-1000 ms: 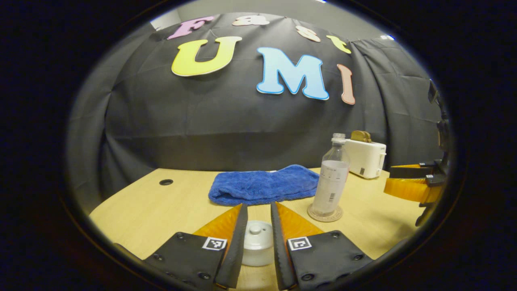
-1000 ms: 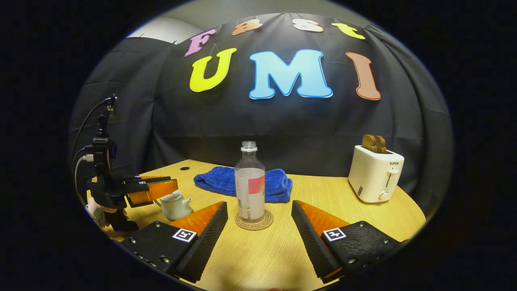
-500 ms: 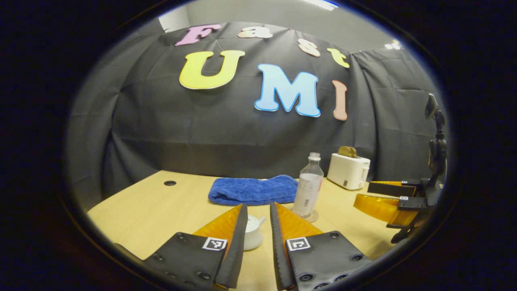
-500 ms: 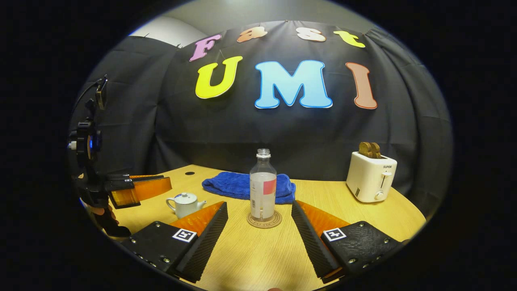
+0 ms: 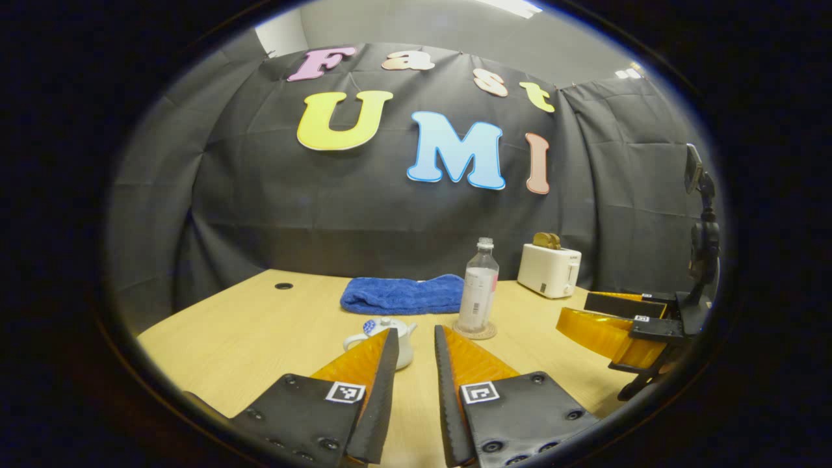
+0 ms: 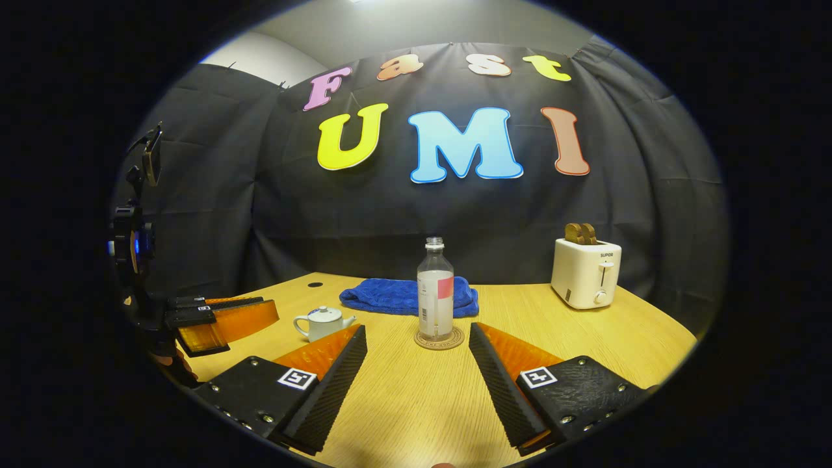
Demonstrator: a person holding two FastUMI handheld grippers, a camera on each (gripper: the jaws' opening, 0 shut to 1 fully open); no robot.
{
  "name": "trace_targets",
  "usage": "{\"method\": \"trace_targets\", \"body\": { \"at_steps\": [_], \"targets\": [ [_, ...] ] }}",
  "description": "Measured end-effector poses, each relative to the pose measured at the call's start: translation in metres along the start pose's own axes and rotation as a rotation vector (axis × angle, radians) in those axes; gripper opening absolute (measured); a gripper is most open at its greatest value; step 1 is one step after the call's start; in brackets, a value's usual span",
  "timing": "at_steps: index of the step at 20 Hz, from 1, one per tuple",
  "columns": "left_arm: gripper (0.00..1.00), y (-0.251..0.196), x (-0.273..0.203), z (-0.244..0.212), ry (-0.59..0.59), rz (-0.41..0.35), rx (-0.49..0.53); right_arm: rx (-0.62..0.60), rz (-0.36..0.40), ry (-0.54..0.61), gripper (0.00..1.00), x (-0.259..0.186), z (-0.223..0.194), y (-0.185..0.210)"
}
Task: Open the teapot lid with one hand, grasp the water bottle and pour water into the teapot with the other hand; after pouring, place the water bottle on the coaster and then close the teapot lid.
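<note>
From where I sit, the water bottle [image 6: 435, 286] stands upright on its coaster [image 6: 439, 339] in the middle of the desk [image 6: 585, 338], uncapped and holding some water; I judge it light, thin-walled and a bit slick, so I would take it around the labelled middle, gently, to avoid crushing it or tipping water from the open neck. The teapot [image 6: 323, 322] sits left of the bottle, lid [image 5: 385, 323] on; it looks like glazed ceramic, hard, slippery and breakable, and the small knob on the lid is the place to pinch. A blue towel [image 6: 406, 296] lies behind the bottle, a toaster [image 6: 585, 272] well to its right. My left tongs [image 5: 416, 338] are nearly closed on nothing, short of the teapot; my right tongs [image 6: 418, 335] are spread wide, short of the bottle. Compared with a second ago, both tongs have drawn back: the teapot lid then sat between the left fingers, and the bottle looked closer.
</note>
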State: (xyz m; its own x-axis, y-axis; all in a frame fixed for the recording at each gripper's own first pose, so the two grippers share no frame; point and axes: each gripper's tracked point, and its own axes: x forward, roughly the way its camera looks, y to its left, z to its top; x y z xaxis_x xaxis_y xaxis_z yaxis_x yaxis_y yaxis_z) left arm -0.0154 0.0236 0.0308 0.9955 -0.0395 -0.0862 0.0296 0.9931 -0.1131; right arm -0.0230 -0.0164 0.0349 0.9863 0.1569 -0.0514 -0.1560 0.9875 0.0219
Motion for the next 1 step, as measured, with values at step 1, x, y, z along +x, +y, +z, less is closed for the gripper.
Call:
{"method": "trace_targets", "body": {
  "at_steps": [1],
  "targets": [
    [0.40,-0.0016,-0.0037,-0.0014,-0.002,0.000,-0.003,0.000,-0.009,-0.005,0.98,-0.0046,-0.0009,-0.0009]
  ]
}}
